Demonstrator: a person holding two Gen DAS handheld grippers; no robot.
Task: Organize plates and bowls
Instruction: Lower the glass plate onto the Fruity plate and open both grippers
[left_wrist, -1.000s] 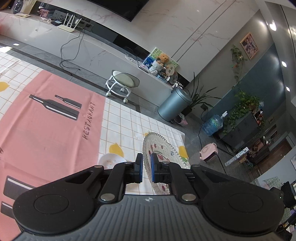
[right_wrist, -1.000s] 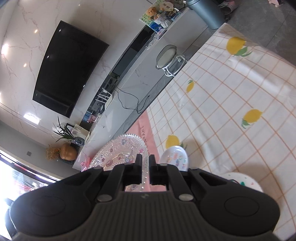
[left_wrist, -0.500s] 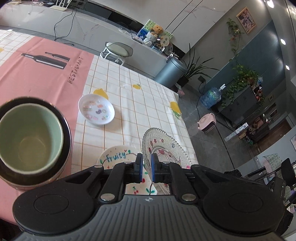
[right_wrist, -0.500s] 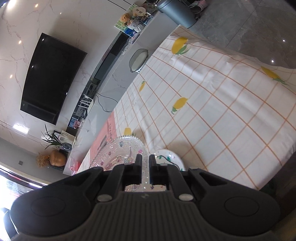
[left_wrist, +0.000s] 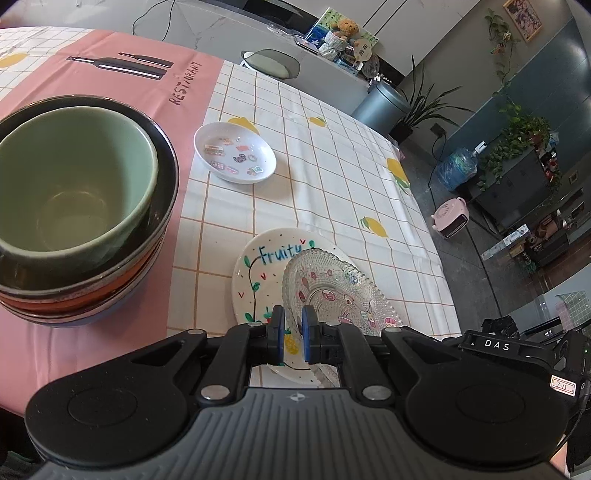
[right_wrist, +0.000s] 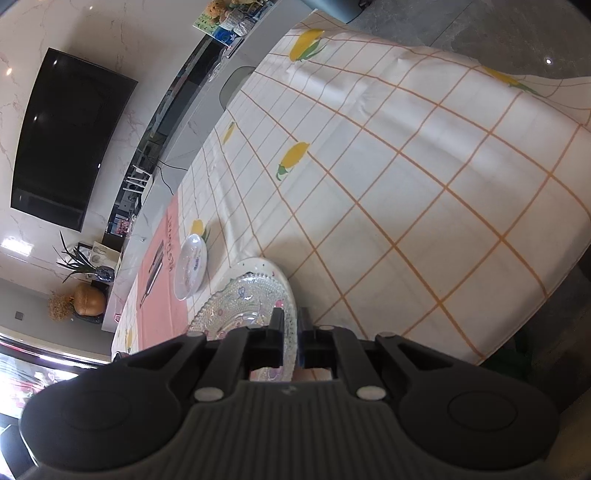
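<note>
A clear patterned glass plate is held tilted just over the white "Fruity" plate near the table's front edge. My left gripper is shut on the glass plate's near rim. My right gripper is shut on the same glass plate, at its opposite rim, with the Fruity plate's rim showing behind. A small white dish with stickers lies further back; it also shows in the right wrist view. A stack of bowls with a green bowl on top stands at the left.
The table carries a checked lemon cloth and a pink placemat. The table edge drops off to the right, with grey floor, a bin and a pink heater beyond.
Both grippers have carried the glass plate down and toward the near side of the table. It now hangs just over the Fruity plate; the bowl stack has come close on the left.
</note>
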